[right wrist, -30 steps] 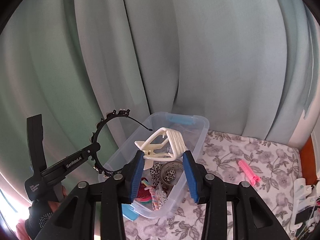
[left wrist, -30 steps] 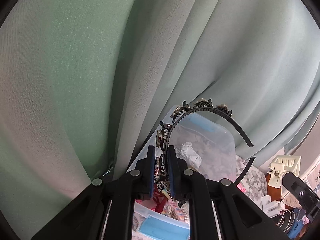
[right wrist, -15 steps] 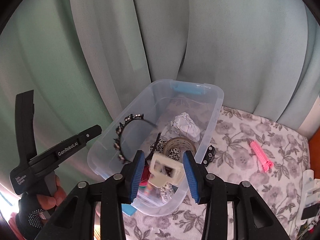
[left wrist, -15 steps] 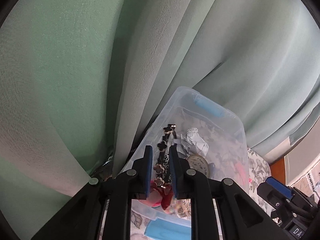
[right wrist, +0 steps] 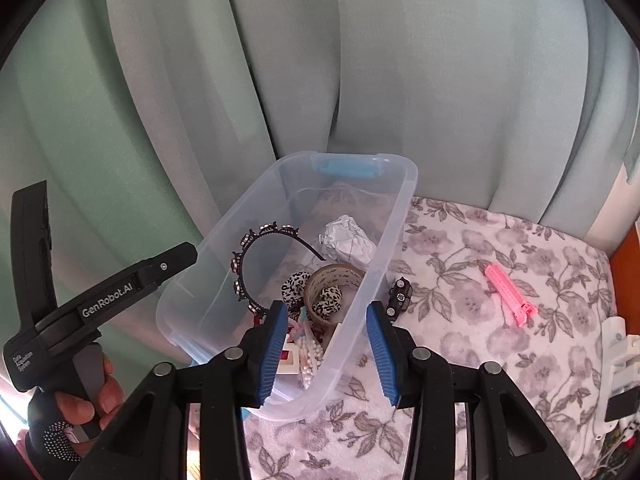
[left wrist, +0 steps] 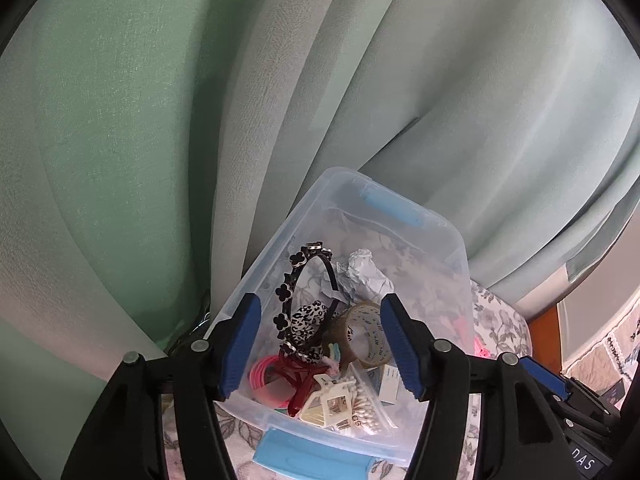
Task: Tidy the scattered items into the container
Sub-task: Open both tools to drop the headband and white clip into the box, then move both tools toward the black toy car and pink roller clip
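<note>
A clear plastic bin with blue handles stands on a floral cloth. In it lie a black jewelled headband, a cream claw clip, a crumpled paper ball, a tape roll, a leopard scrunchie and cotton swabs. My left gripper is open and empty above the bin's near end. My right gripper is open and empty above the bin's near right wall. A pink hair clip and a small black toy car lie on the cloth outside.
Pale green curtains hang right behind the bin. A white object sits at the cloth's right edge. An orange wooden edge shows at far right. The left gripper's body and the gloved hand are at the bin's left.
My left gripper opened and let the headband fall into the bin. My right gripper opened and dropped the cream claw clip into the bin. Both came closer over the bin.
</note>
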Tool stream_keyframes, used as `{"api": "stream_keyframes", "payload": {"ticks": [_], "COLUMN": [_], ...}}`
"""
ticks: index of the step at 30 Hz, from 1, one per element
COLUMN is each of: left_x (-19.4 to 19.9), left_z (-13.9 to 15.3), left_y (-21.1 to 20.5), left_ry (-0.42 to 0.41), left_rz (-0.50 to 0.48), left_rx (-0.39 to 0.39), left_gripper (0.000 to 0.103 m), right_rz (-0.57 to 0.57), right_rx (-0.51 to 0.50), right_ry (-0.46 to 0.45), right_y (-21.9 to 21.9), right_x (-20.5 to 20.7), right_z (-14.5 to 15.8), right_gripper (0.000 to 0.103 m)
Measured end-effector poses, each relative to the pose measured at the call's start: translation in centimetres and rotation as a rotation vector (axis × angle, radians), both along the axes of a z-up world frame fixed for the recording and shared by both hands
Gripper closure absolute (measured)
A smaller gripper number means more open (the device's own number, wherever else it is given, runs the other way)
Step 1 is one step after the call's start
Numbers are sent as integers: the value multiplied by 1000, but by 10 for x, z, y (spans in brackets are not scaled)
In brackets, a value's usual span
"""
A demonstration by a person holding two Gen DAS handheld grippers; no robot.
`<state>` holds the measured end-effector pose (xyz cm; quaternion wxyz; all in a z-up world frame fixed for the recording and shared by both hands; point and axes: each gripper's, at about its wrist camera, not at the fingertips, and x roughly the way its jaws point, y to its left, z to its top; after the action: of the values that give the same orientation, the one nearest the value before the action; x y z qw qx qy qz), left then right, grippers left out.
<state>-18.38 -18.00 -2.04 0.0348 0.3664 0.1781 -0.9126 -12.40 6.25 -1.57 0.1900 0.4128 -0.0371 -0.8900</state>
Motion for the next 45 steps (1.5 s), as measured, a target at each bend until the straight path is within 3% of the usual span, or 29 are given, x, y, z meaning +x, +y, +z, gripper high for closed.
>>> {"api": "stream_keyframes", "payload": {"ticks": [6, 9, 18, 28, 34, 37, 39, 45], "left_x": [0, 0, -5, -16, -31, -40, -41, -56], "left_z": [13, 21, 35, 3, -31, -55, -63, -96], "left_y": [29, 49, 132, 229, 246, 248, 256, 266], "left_ry": [18, 30, 58, -3, -62, -113, -104, -166], "left_rz": [-46, -82, -215, -350, -265, -198, -173, -126], "left_rx": [-14, -27, -72, -163, -247, -328, -432, -487], "left_gripper": [35, 31, 30, 30, 30, 30, 30, 30], "right_rz": [-61, -105, -241, -331, -336, -327, -320, -292], "right_rx": [-35, -56, -111, -157, -161, -165, -165, -149], "right_ry": [10, 12, -7, -66, -96, -111, -126, -174], "right_y": [34, 57, 137, 206, 226, 231, 233, 234], "right_x": [-1, -3, -4, -10, -19, -25, -29, -43], "right_z": [0, -1, -14, -47, -66, -76, -84, -107], "right_gripper": [46, 44, 43, 43, 43, 43, 43, 43]}}
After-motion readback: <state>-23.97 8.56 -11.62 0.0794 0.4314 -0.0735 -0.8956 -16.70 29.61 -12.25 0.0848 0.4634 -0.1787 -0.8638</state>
